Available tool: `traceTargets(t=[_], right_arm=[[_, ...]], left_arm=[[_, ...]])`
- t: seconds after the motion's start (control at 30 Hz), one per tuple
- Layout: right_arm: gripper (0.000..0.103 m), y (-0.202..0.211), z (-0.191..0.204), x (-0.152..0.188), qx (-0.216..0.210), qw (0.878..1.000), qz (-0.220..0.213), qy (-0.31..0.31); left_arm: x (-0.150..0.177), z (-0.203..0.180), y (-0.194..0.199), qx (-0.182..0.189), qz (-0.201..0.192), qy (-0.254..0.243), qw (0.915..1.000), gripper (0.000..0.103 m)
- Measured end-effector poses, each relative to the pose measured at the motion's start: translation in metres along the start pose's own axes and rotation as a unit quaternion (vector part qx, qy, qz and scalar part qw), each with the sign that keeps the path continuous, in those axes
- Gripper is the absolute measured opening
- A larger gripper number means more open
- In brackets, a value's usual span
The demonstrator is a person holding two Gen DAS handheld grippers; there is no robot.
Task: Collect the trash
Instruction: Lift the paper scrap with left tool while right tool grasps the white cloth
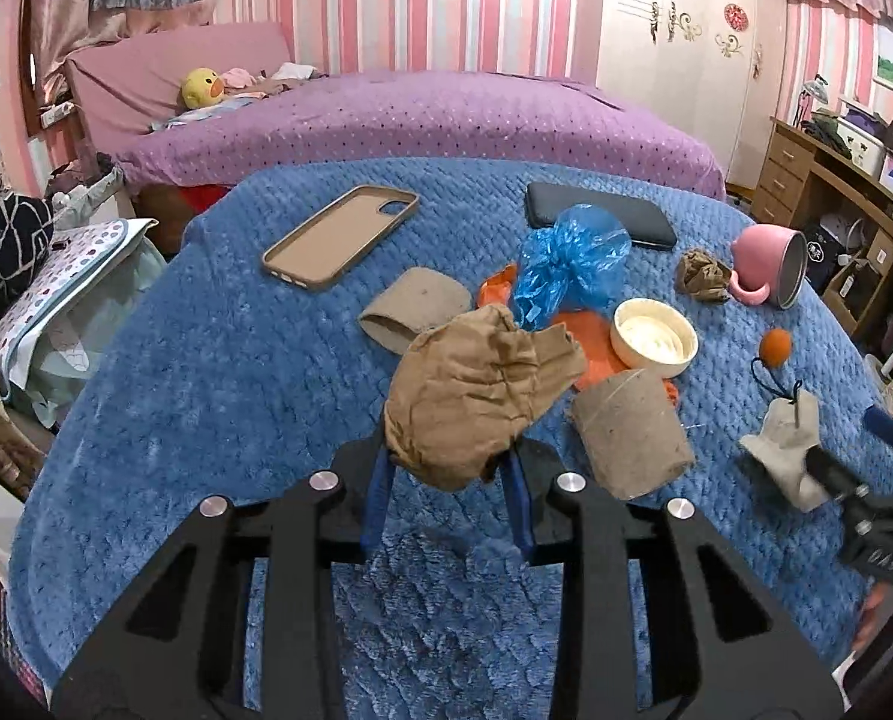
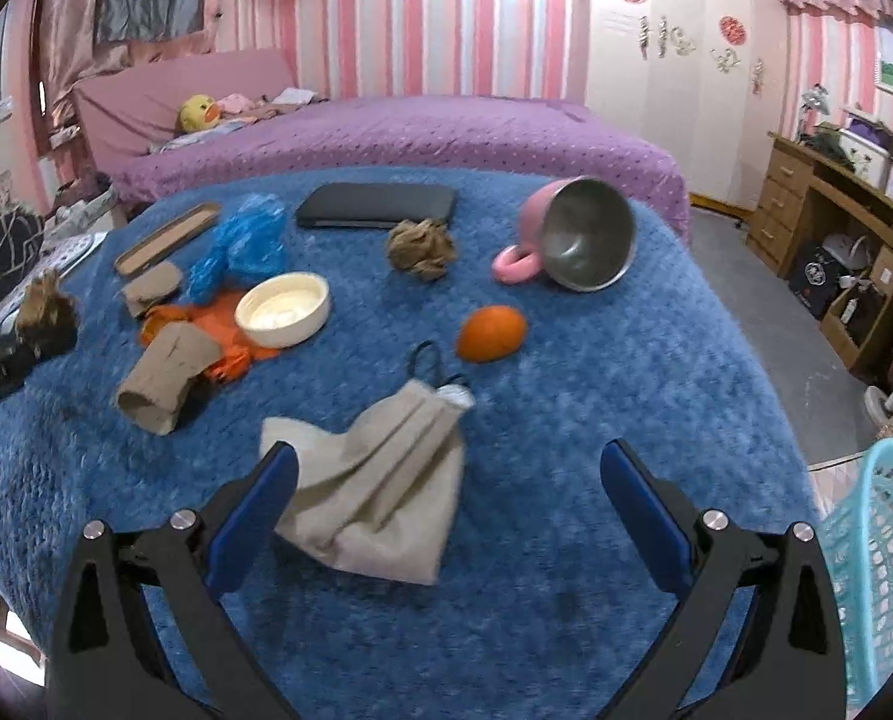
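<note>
The job looked barely begun. The left hand-held gripper was clenched on a crumpled brown paper wad, held up clear of the blue blanket covering the worktop, and not yet dropped anywhere. The turquoise basket, probably the bin, stood off the right edge, and nothing showed what it held. Still lying on the blanket were a cardboard tube, a flattened cardboard sleeve, a blue plastic bag, orange plastic and a small paper ball. The right hand-held gripper was released, jaws spread wide just above a grey cloth pouch, which lay partly between them, nearer its left finger.
</note>
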State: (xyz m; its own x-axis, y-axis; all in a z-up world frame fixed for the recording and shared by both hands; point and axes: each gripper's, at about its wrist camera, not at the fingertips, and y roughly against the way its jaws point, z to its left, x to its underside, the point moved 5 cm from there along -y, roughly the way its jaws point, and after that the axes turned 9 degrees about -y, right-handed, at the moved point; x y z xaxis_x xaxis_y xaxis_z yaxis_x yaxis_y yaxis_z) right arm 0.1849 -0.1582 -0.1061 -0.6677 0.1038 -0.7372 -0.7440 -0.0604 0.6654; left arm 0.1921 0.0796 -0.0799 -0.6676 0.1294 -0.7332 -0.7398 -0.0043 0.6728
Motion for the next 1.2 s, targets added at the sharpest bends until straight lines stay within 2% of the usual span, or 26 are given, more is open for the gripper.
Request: traceTargets(t=[0.07, 0.13, 0.2, 0.3, 0.33, 0.37, 0.47, 0.67, 0.83, 1.07, 1.2], right_arm=[[0.097, -0.007, 0.005, 0.003, -0.004, 1.000, 0.011, 0.005], [0.090, -0.014, 0.010, 0.004, -0.014, 1.000, 0.022, 0.010], [0.065, -0.021, 0.014, 0.006, -0.028, 0.999, 0.040, 0.013], [0.048, -0.023, 0.016, 0.007, -0.046, 0.998, 0.045, 0.015], [0.036, -0.019, 0.016, 0.004, -0.050, 0.998, 0.036, 0.017], [0.028, -0.013, 0.014, 0.001, -0.052, 0.998, 0.026, 0.016], [0.027, 0.004, -0.001, -0.007, -0.054, 0.999, -0.003, 0.006], [0.025, 0.027, -0.043, -0.019, -0.042, 0.999, -0.027, -0.012], [0.025, 0.058, -0.102, -0.031, -0.032, 0.998, -0.045, -0.043], [0.025, 0.105, -0.215, -0.028, 0.056, 0.996, -0.060, -0.038], [0.025, 0.133, -0.291, -0.017, 0.105, 0.990, -0.062, -0.068]], left_arm=[[-0.001, -0.001, 0.001, 0.002, -0.003, 0.000, 1.0000, 0.031], [-0.001, -0.004, 0.000, 0.005, -0.001, -0.002, 1.0000, 0.031], [0.001, -0.006, -0.001, 0.009, 0.001, -0.002, 1.0000, 0.031], [0.002, -0.010, -0.003, 0.013, 0.005, -0.001, 0.9999, 0.031], [0.001, -0.012, -0.003, 0.014, 0.005, -0.002, 0.9999, 0.031], [0.001, -0.014, -0.003, 0.015, 0.004, -0.003, 0.9999, 0.031], [-0.002, -0.022, 0.002, 0.018, -0.004, -0.008, 0.9998, 0.031], [-0.007, -0.045, 0.010, 0.032, -0.012, -0.020, 0.9992, 0.031], [-0.020, -0.090, 0.027, 0.053, -0.026, -0.044, 0.9973, 0.031], [-0.033, -0.181, 0.048, 0.078, -0.038, -0.094, 0.9918, 0.031], [-0.039, -0.254, 0.059, 0.141, -0.040, -0.093, 0.9848, 0.031]])
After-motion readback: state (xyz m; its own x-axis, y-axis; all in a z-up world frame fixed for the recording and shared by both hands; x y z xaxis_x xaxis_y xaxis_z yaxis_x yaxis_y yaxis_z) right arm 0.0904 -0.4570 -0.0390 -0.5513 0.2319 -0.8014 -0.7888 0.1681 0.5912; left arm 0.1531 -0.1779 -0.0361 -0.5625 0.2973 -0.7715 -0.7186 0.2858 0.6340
